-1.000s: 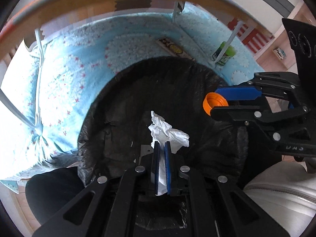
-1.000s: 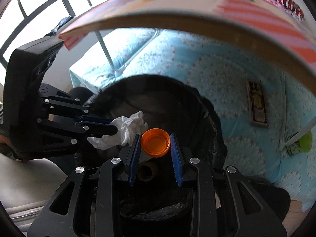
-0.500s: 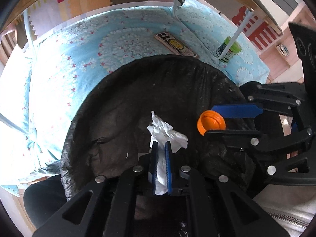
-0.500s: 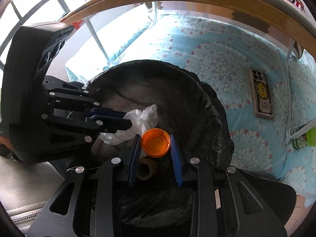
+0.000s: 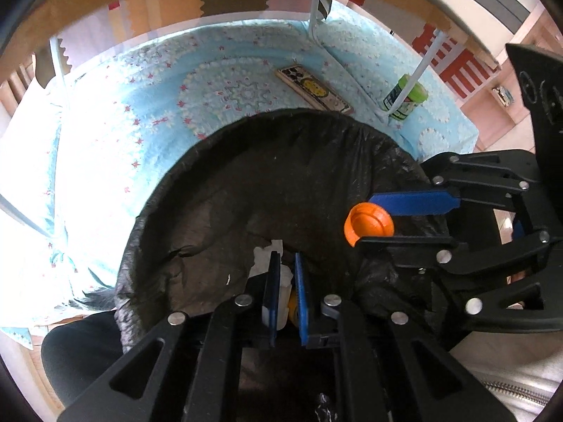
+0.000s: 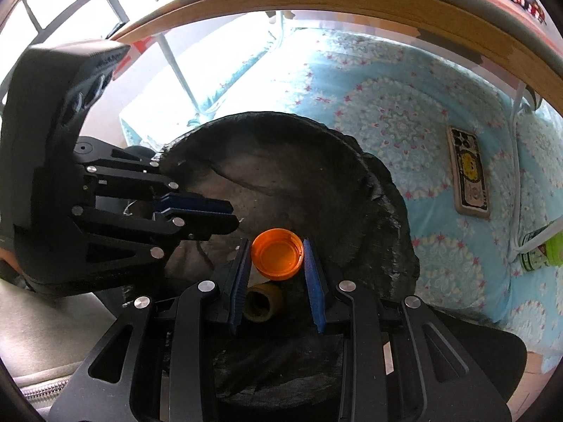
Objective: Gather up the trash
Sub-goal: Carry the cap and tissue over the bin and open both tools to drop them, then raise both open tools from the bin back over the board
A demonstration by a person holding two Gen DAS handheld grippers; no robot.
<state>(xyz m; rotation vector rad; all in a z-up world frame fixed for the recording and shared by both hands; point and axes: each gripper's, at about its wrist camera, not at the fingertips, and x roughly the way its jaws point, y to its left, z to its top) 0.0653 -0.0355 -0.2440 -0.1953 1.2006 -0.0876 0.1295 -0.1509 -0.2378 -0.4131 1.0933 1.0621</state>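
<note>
two risks: right gripper (image 6: 278, 260) pinching orange cap (image 6: 278, 258) over bin bag (image 6: 352, 183), liable to bounce off the rim; left gripper (image 5: 284, 281) slightly parted, white tissue (image 5: 262, 262) dropping, possibly snagging.

right tool (image 6: 277, 258) grips orange cap (image 6: 277, 258) | over black bin bag (image 6: 352, 176) | left tool (image 6: 225, 218) alongside
</note>
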